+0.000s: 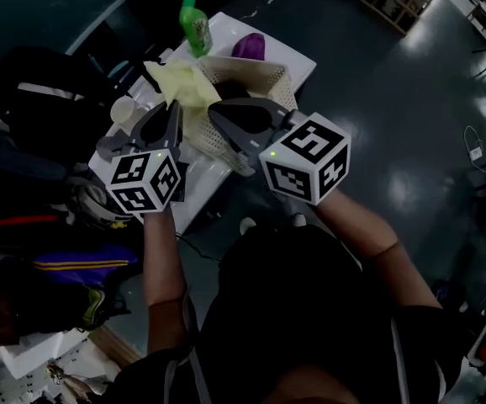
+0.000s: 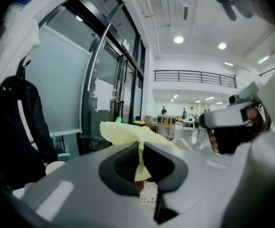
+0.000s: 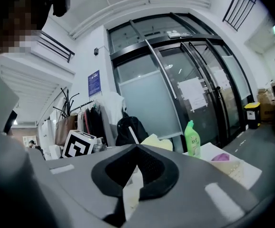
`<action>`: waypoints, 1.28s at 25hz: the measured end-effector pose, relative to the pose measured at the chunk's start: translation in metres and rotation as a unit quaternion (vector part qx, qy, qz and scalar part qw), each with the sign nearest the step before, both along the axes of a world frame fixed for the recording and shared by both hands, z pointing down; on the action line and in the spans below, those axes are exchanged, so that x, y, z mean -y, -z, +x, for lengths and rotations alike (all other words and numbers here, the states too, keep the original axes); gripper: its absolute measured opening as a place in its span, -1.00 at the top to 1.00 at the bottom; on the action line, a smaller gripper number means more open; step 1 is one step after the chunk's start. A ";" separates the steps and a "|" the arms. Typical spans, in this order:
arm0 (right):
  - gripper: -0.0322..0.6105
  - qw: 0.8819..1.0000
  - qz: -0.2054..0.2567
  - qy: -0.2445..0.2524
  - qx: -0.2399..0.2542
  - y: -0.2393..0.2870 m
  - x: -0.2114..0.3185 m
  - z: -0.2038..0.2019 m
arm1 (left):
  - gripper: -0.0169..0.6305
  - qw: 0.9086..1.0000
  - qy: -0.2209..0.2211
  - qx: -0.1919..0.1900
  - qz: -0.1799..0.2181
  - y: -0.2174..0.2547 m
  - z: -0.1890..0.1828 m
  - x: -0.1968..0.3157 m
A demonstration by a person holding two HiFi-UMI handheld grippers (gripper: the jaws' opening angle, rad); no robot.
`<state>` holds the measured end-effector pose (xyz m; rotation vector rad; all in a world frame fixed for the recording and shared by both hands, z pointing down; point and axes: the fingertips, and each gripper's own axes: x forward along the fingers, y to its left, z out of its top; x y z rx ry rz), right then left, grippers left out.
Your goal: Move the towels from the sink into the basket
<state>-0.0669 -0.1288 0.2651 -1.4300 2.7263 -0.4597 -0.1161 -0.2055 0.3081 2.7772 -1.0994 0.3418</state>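
The white table (image 1: pixel 296 57) carries one perforated basket (image 1: pixel 270 77). Over the basket's left rim hangs one yellow towel (image 1: pixel 181 82), its long axis running from the left gripper (image 1: pixel 172 112) outward, with the free end fanned away from the jaws. Only the left gripper view shows those jaws clamped on the towel's edge. The right gripper (image 1: pixel 220 114), just right of the towel, is closed on nothing. One green bottle (image 1: pixel 194 23) stands beyond the basket, and one purple lump (image 1: pixel 249 46) lies at its far edge.

Green bottle (image 1: pixel 194 23) upright on white table (image 1: pixel 298 57) — hanging black jacket (image 2: pixel 18 127)
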 end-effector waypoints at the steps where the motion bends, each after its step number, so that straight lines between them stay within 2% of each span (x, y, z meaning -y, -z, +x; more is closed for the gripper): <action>1: 0.90 1.000 0.000 -0.007 0.001 0.000 0.000 0.006 | 0.89 1.000 -0.006 0.003 -0.002 0.000 0.004 -0.001; 8: 0.90 0.999 -0.008 -0.052 0.004 -0.005 -0.003 0.042 | 0.89 0.998 -0.055 0.032 -0.010 -0.003 0.033 -0.010; 13: 0.90 0.998 -0.013 -0.066 0.008 -0.012 -0.010 0.053 | 0.89 0.994 -0.096 0.053 -0.026 -0.011 0.048 -0.021; 16: 0.90 0.997 -0.017 -0.069 0.008 -0.014 -0.012 0.056 | 0.86 0.993 -0.097 0.061 -0.022 -0.012 0.051 -0.023; 18: 0.90 0.997 -0.018 -0.072 0.007 -0.015 -0.014 0.057 | 0.73 0.994 -0.093 0.062 -0.020 -0.012 0.051 -0.024; 21: 0.90 0.997 -0.020 -0.075 0.007 -0.016 -0.014 0.061 | 0.30 0.994 -0.087 0.055 -0.023 -0.012 0.052 -0.023; 27: 0.90 0.997 -0.022 -0.074 0.009 -0.017 -0.015 0.062 | 0.22 0.998 -0.054 0.033 -0.010 -0.005 0.042 -0.017; 28: 0.90 0.997 -0.022 -0.073 0.009 -0.017 -0.015 0.062 | 0.28 0.999 -0.045 0.027 -0.002 -0.002 0.039 -0.016; 30: 0.90 0.997 -0.022 -0.073 0.010 -0.018 -0.015 0.061 | 0.92 0.999 -0.030 0.009 0.011 0.006 0.032 -0.015; 32: 0.90 0.997 -0.022 -0.072 0.010 -0.018 -0.015 0.061 | 0.92 1.000 -0.022 -0.012 0.012 0.012 0.028 -0.015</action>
